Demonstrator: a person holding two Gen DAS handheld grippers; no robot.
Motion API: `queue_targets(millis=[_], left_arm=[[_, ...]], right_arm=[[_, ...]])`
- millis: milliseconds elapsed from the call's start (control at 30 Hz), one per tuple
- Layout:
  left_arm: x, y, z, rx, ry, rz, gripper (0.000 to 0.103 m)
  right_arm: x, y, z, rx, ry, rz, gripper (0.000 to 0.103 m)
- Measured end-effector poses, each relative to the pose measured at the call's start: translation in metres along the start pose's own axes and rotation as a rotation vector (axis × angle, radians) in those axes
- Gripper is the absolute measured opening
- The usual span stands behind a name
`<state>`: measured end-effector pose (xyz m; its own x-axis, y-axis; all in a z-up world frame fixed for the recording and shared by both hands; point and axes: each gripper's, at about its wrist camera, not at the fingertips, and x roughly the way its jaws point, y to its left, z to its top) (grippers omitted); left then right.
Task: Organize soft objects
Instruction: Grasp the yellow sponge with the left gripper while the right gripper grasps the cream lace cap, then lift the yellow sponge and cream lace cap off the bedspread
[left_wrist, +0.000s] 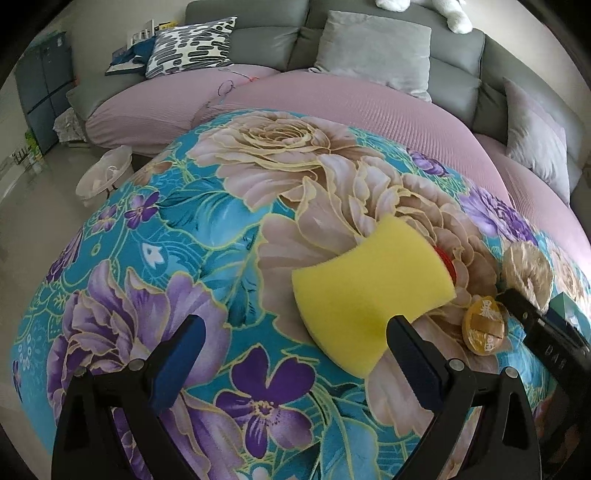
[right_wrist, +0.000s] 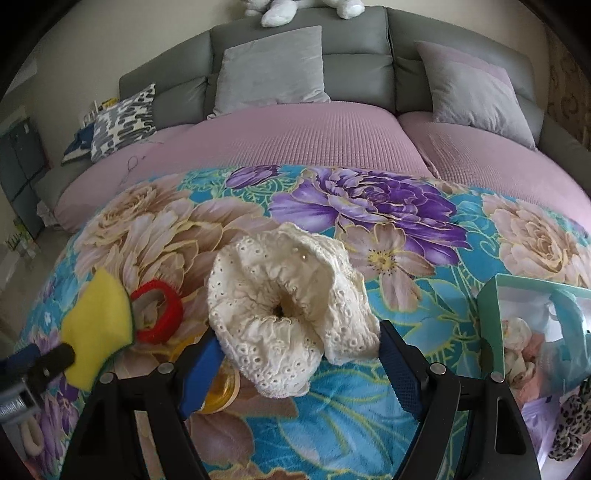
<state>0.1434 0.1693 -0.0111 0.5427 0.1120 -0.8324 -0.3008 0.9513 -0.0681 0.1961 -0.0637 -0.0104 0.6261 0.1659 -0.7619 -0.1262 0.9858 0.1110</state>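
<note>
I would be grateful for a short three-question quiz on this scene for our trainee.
1. True or false: the yellow foam sponge lies inside the teal cardboard box.
2. Which thing sits between the fingers of the right gripper? A: red fuzzy hair ring. B: cream eyelet-lace scrunchie. C: grey sofa cushion.
3. Fill in: the fingers of the left gripper stand wide ___.

Key: 1 false, it lies on the floral blanket; 2 B; 3 open.
</note>
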Motion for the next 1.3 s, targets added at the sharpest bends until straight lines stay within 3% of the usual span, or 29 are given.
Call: queue_targets(millis=[67,133,267,367,600,800,1133,1300], left_arm=[[0.001,0.000,0.000,-0.001,0.003,-0.005,0.099],[0.002,0.001,0.000,-0.004,0.004,-0.006,0.099],[0.002,0.001,0.000,-0.004,0.004,-0.009,0.099],[0.002,-0.002,-0.001,0.004,0.004,-0.013,0.099],[0.004,-0.014,-0.002,0.073,0.012,-0.037,0.099],[0.010,-0.033,-0.007,0.196,0.032,-0.007,0.099],[0.023,-0.050,0.003,0.365,-0.048,0.052,0.099],[0.034,-0.047,0.009,0.354,-0.030,0.002,0.099]], right_arm=[[0.001,-0.002,0.002,0.006,-0.006,0.002,0.078],[0.001,-0.003,0.004,0.008,-0.008,0.006,0.063],[0.006,-0.002,0.004,0.003,0.004,0.002,0.050],[0.005,-0.003,0.003,0.009,0.001,0.011,0.033],[-0.004,-0.002,0.001,0.009,-0.010,0.020,0.029],[-0.015,-0.001,-0.001,0.008,-0.005,0.019,0.029],[-0.026,0.000,-0.004,-0.013,0.001,0.022,0.029],[-0.025,0.002,-0.005,-0.034,0.007,0.023,0.029]])
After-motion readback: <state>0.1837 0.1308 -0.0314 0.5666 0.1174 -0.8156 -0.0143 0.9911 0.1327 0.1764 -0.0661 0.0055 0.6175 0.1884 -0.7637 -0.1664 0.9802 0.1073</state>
